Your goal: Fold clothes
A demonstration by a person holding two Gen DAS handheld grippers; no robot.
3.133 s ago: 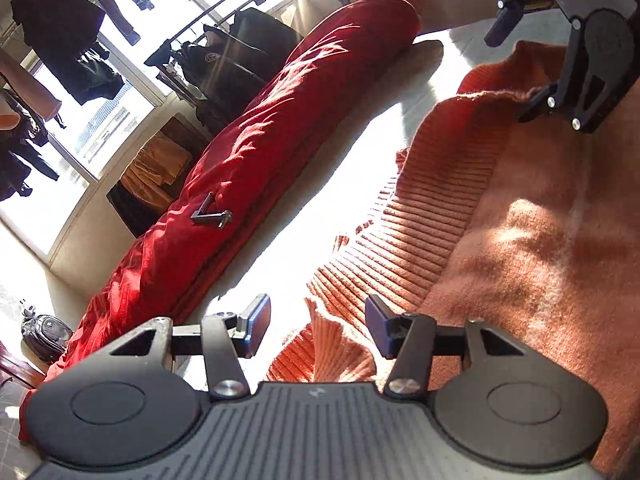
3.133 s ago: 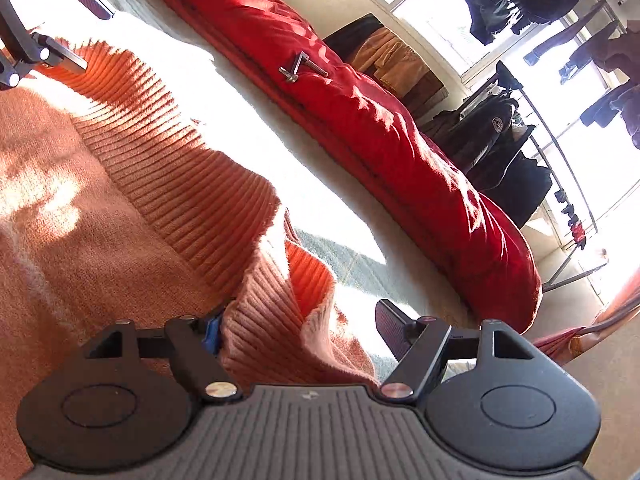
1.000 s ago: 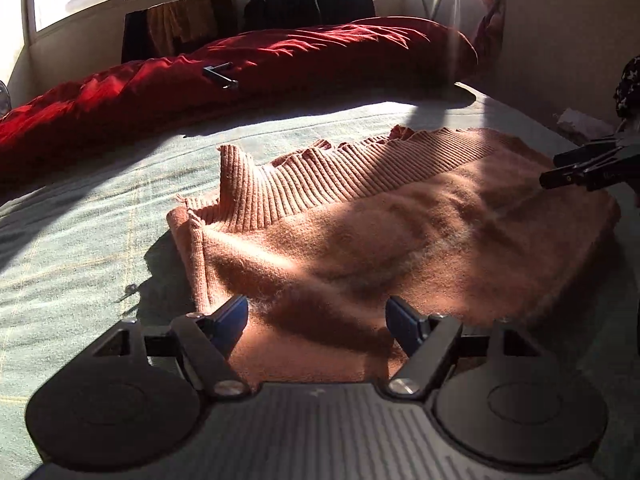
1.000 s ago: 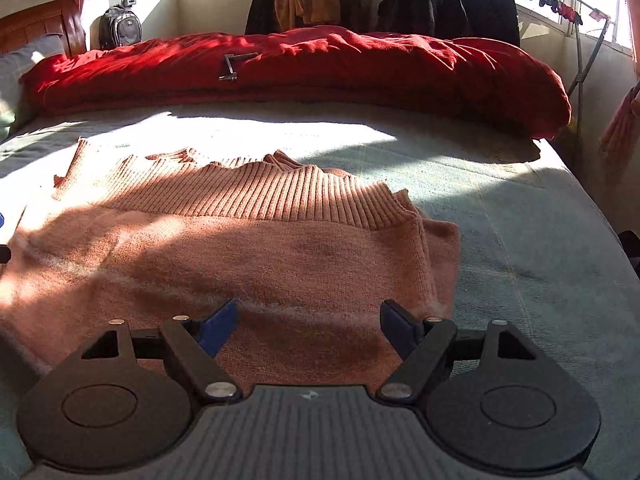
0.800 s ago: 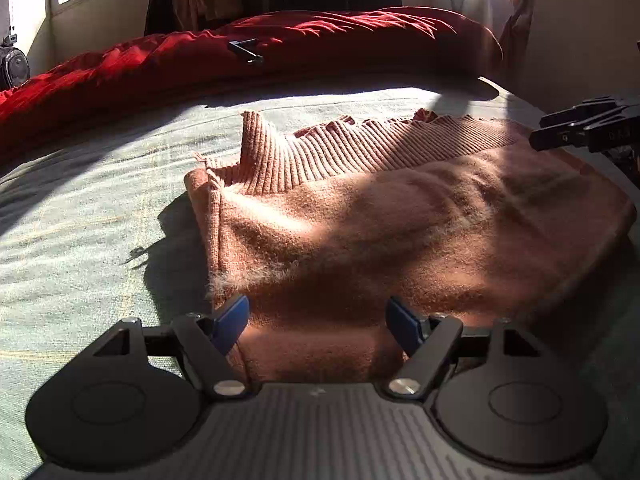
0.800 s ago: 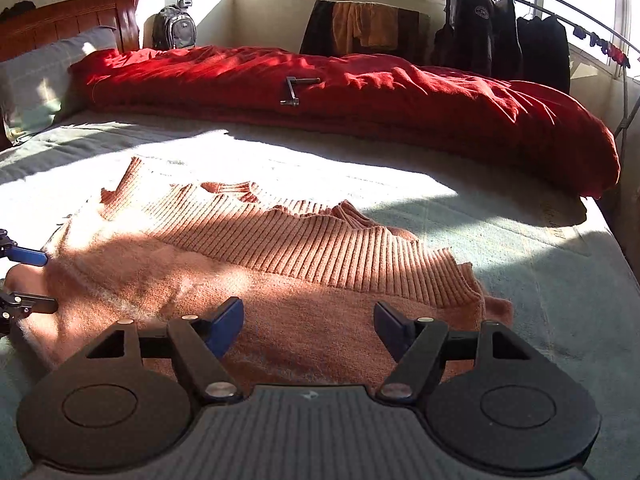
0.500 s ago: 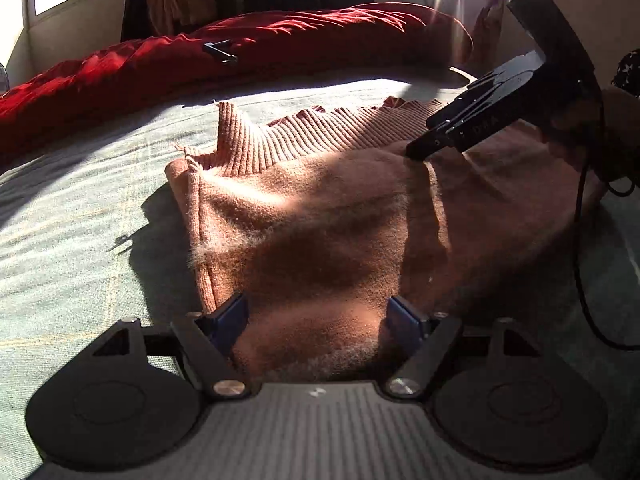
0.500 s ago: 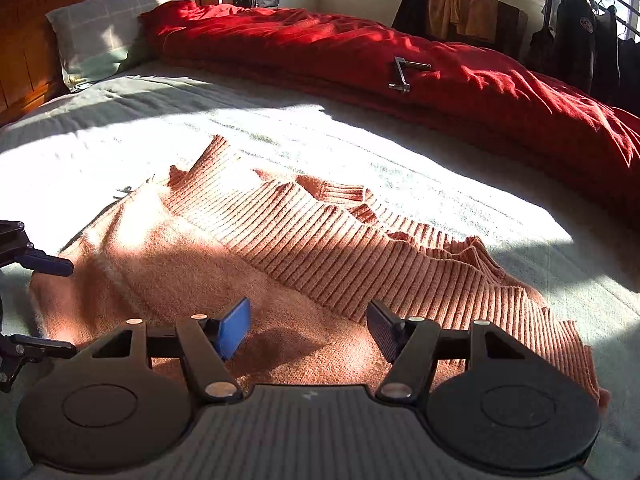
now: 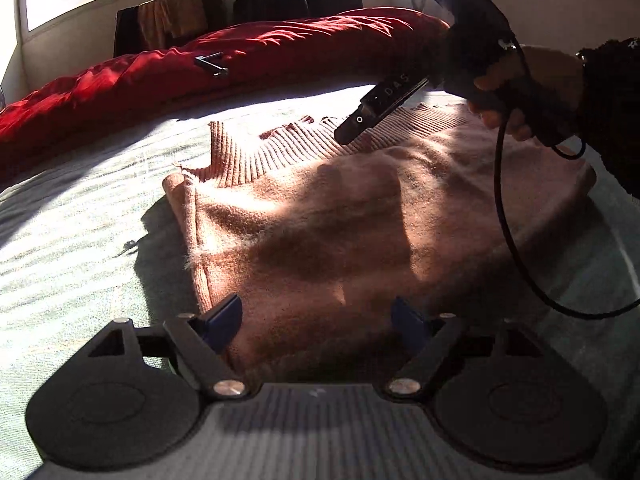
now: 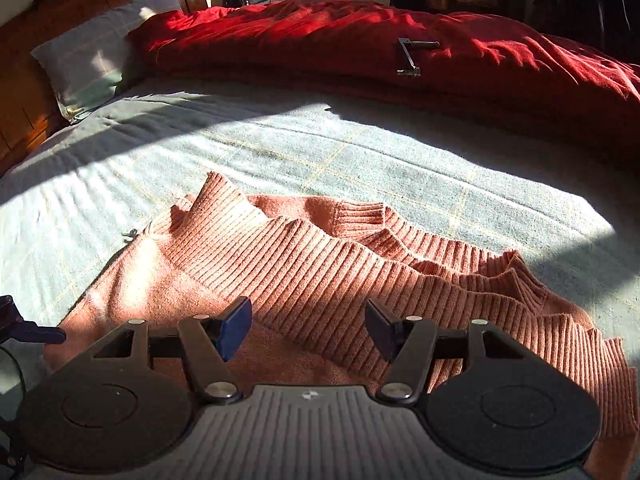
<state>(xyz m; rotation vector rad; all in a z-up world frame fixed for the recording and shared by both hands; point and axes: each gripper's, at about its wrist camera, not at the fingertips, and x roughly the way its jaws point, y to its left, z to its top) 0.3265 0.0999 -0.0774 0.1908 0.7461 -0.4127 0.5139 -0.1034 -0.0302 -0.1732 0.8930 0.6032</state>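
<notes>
An orange sweater [image 9: 360,224] lies doubled on the bed [image 10: 320,152]. Both tools, left [image 9: 316,320] and right [image 10: 308,324], are spread, gripping nothing. Ribbed hem at 12 o'clock could be rumpled if snagged.

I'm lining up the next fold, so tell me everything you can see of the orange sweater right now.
The orange sweater is a fuzzy knit with a wide ribbed band along its far edge. It lies folded in layers on the green bedspread, mostly flat; one ribbed corner stands up at the far left and the ribbed edge is wavy. Half is sunlit, half in shadow. The left gripper is open with the near edge between its fingers; the right gripper is open over the ribbing.
</notes>
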